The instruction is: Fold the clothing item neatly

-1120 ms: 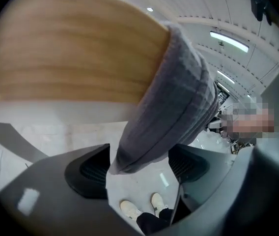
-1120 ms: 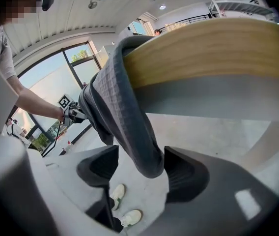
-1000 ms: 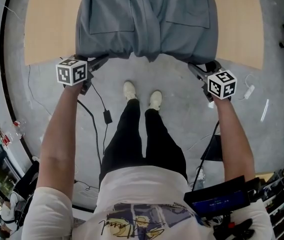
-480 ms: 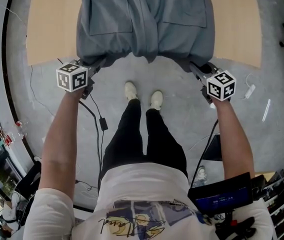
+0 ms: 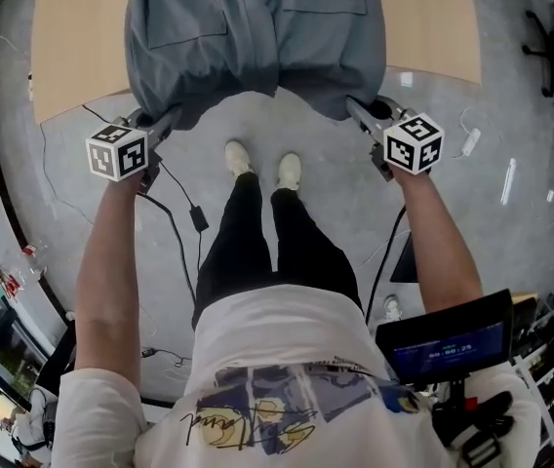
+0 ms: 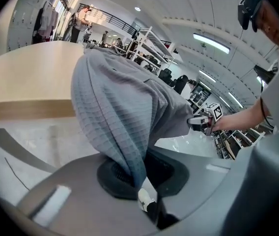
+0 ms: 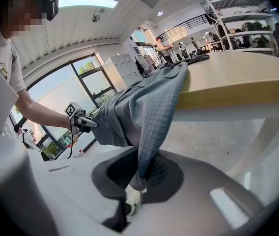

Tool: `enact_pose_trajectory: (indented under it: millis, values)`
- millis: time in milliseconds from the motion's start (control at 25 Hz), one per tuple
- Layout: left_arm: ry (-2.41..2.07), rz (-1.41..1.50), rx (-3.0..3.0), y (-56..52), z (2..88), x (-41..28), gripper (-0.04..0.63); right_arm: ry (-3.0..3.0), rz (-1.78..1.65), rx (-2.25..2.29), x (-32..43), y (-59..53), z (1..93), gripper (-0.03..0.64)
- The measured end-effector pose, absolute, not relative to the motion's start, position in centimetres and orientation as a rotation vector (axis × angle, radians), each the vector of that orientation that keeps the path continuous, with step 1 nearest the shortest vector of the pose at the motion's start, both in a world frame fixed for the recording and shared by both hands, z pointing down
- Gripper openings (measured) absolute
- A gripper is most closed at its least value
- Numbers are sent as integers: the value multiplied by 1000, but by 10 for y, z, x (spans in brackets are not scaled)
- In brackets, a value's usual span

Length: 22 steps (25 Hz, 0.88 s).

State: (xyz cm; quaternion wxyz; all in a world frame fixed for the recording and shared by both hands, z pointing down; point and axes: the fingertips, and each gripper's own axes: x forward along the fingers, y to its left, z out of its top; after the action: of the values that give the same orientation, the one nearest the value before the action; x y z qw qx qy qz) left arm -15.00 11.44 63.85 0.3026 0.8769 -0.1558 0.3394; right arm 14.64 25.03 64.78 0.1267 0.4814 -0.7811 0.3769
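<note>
A grey quilted garment (image 5: 253, 37) lies on the wooden table (image 5: 72, 37), its near hem hanging over the front edge. My left gripper (image 5: 165, 123) is shut on the hem's left corner. In the left gripper view the cloth (image 6: 120, 102) runs down into the closed jaws of that gripper (image 6: 137, 176). My right gripper (image 5: 355, 108) is shut on the hem's right corner, where the fabric (image 7: 149, 102) is pinched in the right gripper (image 7: 142, 181). Each gripper view shows the other gripper (image 6: 201, 123) (image 7: 83, 122) across the hem.
The person stands at the table's front edge, shoes (image 5: 257, 164) on the grey floor. Black cables (image 5: 194, 217) trail on the floor at the left. A screen (image 5: 448, 339) hangs at the person's waist. Shelving (image 6: 144, 43) stands beyond the table.
Both grippers stay at the hem's two corners and now hold them. The hem is drawn out a little from the table edge. The head view has shifted up and left.
</note>
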Motion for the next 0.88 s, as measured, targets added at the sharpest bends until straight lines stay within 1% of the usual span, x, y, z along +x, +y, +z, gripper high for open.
enact_pose_trajectory:
  millis: [280, 640, 880]
  values:
    - [-386, 755, 2307, 128, 611, -155, 17, -2314, 1133, 1401, 138, 264, 622, 13]
    - [-280, 697, 2301, 162, 575, -180, 17, -2345, 1148, 1351, 118, 296, 582, 12]
    - [-251, 614, 2293, 172, 551, -181, 17, -2418, 1138, 1307, 116, 300, 553, 12]
